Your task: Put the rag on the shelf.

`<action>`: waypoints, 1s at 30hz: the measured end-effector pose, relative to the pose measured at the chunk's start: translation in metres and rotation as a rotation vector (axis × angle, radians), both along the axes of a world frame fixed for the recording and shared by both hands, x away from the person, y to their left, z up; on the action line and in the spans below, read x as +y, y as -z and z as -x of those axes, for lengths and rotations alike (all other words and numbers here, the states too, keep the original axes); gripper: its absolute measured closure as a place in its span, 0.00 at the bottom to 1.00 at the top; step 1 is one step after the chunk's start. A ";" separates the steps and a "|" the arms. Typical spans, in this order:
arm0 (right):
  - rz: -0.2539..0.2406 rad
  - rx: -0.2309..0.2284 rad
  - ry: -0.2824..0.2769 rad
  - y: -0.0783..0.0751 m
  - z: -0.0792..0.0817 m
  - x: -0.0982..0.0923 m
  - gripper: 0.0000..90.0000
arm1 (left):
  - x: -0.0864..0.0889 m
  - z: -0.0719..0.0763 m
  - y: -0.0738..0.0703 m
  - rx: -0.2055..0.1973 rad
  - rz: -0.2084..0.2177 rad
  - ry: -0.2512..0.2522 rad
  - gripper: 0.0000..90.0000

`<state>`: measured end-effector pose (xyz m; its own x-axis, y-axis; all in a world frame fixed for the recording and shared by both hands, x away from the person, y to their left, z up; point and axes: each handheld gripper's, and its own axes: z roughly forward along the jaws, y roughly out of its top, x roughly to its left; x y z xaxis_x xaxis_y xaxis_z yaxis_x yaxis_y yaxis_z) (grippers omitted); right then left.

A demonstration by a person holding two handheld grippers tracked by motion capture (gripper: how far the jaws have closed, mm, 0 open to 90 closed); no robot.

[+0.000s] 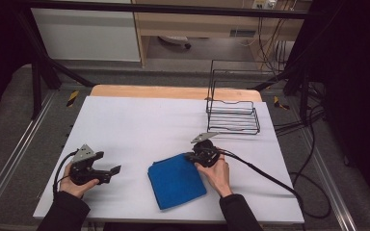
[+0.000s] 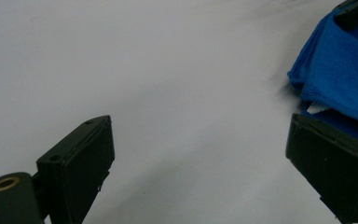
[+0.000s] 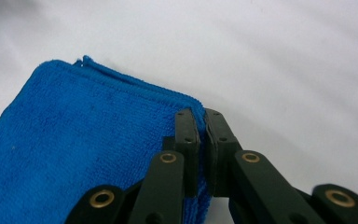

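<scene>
A folded blue cloth [image 1: 176, 180] lies on the white table [image 1: 139, 125] near the front middle. My right gripper [image 1: 191, 157] is shut on the cloth's far right corner; in the right gripper view its jaws pinch the edge of the cloth [image 3: 98, 149] between the pads, gripper [image 3: 202, 122]. My left gripper [image 1: 117, 169] rests low at the front left, pointing right toward the cloth, its jaws wide apart with nothing between them. In the left gripper view that gripper [image 2: 200, 144] faces bare table, with the cloth [image 2: 340, 79] at the upper right.
A black wire rack [image 1: 232, 103] stands at the table's back right. Cables [image 1: 270, 178] trail off the right edge. The wooden table edge [image 1: 173, 91] runs along the back.
</scene>
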<state>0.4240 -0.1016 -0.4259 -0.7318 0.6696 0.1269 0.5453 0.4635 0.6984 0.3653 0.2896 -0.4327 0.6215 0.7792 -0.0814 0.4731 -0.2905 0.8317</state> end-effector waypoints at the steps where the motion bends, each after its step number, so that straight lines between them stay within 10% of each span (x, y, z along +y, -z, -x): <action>1: 0.011 -0.003 -0.017 -0.002 -0.005 0.005 0.96 | 0.000 0.000 0.000 0.000 -0.002 0.001 0.09; 6: 0.038 0.012 -0.036 0.002 -0.014 0.013 0.93 | -0.001 0.000 0.000 0.000 -0.004 0.004 0.09; 15: -0.013 -0.068 0.031 -0.010 0.014 -0.008 0.46 | 0.000 0.001 0.000 -0.001 -0.008 -0.002 0.09; 30: -0.029 0.055 0.132 0.017 0.080 -0.050 0.62 | -0.002 0.001 0.000 0.002 -0.016 -0.004 0.09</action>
<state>0.3437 -0.1517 -0.4427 -0.6291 0.7550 0.1848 0.6377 0.3655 0.6780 0.3643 0.2876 -0.4327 0.6178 0.7832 -0.0704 0.4764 -0.3016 0.8259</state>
